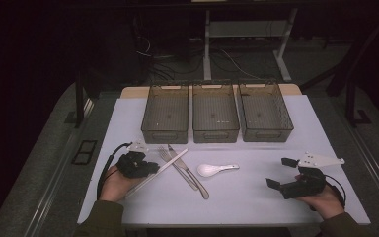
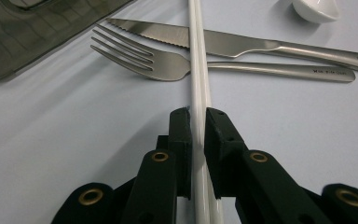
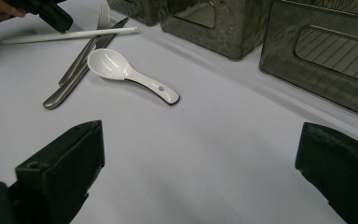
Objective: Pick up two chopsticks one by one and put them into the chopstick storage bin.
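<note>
At nine o'clock, left gripper clamps white chopsticks lying across fork and knife; lifting may drag them. Right gripper gapes, idle.

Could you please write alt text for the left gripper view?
The left gripper is closed on a pair of white chopsticks that lie across a fork and knife on the white table.

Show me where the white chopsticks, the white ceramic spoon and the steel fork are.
white chopsticks [image 2: 198,70]: left gripper view, mid shaft.
white ceramic spoon [image 3: 107,63]: right gripper view, bowl.
steel fork [image 2: 168,65]: left gripper view, base of the tines.
</note>
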### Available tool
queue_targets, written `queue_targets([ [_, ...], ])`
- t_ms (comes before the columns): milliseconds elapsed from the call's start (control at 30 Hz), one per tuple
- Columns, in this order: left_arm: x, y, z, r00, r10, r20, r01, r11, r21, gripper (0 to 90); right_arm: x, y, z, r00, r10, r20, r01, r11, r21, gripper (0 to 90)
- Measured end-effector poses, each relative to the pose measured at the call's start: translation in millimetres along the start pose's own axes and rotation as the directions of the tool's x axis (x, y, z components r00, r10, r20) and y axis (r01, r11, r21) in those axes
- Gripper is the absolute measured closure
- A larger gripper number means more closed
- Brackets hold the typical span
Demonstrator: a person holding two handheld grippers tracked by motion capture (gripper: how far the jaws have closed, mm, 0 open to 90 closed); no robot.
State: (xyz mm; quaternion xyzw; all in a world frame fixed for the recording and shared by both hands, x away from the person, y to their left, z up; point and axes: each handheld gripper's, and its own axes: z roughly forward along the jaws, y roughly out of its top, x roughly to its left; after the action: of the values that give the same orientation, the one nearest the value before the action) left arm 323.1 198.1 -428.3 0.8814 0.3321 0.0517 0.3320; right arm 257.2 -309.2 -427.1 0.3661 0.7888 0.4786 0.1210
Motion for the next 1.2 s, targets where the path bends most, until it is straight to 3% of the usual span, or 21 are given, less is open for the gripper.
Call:
queue_targets([
  [733,1.1,-4.5,3.3,0.9997,-0.007,-0.022,0.008,0.9996,0.026,78.4,0.0,0.1,0.0,1.0000,0.000,-0.001,0.000,1.000,-0.001,1.4],
  [1000,1.3,-6.1,4.2,0.9992,0.025,-0.032,-0.024,0.9993,0.028,77.5,0.1,0.1,0.0,1.0000,-0.001,-0.001,0.001,1.000,-0.001,1.4],
  [1200,-4.8,-7.0,5.0,0.9958,0.059,-0.070,-0.057,0.9978,0.034,77.1,0.0,0.1,0.3,1.0000,-0.004,-0.001,0.004,1.000,0.001,1.4],
])
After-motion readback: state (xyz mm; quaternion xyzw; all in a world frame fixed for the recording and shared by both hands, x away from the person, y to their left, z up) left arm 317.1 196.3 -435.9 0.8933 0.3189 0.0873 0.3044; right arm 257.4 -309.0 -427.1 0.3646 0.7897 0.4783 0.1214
